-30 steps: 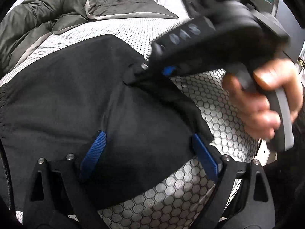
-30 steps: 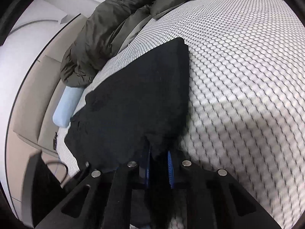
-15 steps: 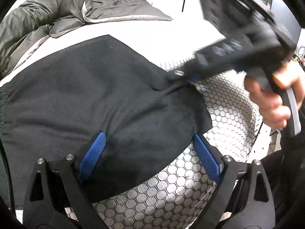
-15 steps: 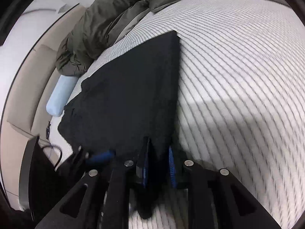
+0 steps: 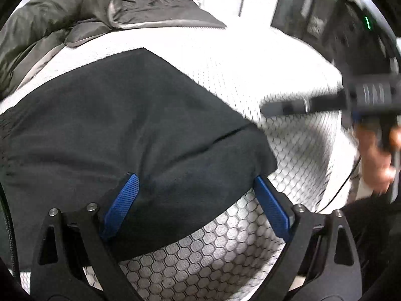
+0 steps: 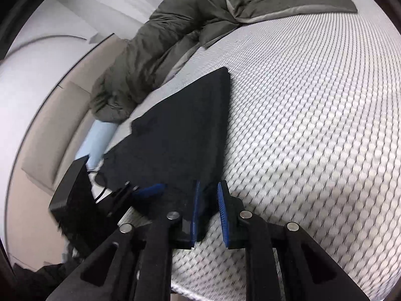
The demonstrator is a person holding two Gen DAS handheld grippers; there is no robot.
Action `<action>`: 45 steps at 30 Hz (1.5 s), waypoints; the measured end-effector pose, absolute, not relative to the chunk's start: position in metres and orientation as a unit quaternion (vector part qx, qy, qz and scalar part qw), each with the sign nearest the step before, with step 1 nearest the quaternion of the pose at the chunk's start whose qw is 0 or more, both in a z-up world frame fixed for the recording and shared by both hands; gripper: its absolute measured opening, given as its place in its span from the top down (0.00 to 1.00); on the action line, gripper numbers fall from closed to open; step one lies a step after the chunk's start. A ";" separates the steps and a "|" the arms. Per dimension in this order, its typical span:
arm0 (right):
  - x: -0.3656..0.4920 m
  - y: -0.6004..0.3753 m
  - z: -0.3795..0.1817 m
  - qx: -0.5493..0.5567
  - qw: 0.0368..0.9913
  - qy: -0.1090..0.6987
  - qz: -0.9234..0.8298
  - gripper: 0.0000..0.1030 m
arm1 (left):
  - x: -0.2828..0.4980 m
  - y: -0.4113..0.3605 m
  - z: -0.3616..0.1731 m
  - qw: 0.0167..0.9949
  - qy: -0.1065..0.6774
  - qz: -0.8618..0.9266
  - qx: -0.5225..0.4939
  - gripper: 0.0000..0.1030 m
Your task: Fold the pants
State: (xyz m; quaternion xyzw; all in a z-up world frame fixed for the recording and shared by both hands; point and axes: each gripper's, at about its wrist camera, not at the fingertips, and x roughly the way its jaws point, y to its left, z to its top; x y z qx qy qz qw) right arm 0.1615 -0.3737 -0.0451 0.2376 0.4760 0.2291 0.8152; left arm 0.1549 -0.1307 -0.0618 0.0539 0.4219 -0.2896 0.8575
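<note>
black pants [image 5: 130, 125], white honeycomb mattress [image 6: 313, 125] — olive duvet [image 6: 155, 50]

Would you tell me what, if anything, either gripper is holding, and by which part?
Nothing is held. The left gripper stands wide open over the pants; the right gripper, nearly closed, is empty and clear of them.

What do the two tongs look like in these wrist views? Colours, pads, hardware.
Both match: the left tongs and right tongs have matte black fingers with triangular cut-outs, silver round screw heads and ribbed blue pads. Seen from the left camera, the right unit has a black body with a green indicator light.
</note>
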 end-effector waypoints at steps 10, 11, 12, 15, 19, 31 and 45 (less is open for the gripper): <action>0.167 -0.341 -0.069 0.196 0.792 0.522 0.249 0.93 | 0.213 -0.111 -0.054 0.868 0.445 -0.219 0.005 0.11; 0.166 -0.342 -0.067 0.196 0.795 0.517 0.249 0.94 | 0.220 -0.110 -0.059 0.864 0.456 -0.213 -0.005 0.11; 0.165 -0.342 -0.066 0.196 0.798 0.513 0.249 0.95 | 0.224 -0.111 -0.062 0.866 0.458 -0.203 -0.003 0.11; 0.155 -0.343 -0.064 0.197 0.803 0.504 0.252 0.97 | 0.224 -0.121 -0.063 0.872 0.453 -0.186 0.026 0.11; 0.131 -0.346 -0.067 0.198 0.803 0.501 0.255 0.97 | 0.221 -0.119 -0.061 0.872 0.453 -0.182 0.019 0.10; 0.152 -0.339 -0.061 0.147 0.850 0.472 0.180 0.78 | 0.178 -0.138 -0.063 0.872 0.433 -0.220 0.065 0.07; 0.144 -0.325 -0.030 0.126 0.907 0.370 0.156 0.12 | 0.125 0.106 -0.001 0.933 0.324 -0.027 -0.154 0.04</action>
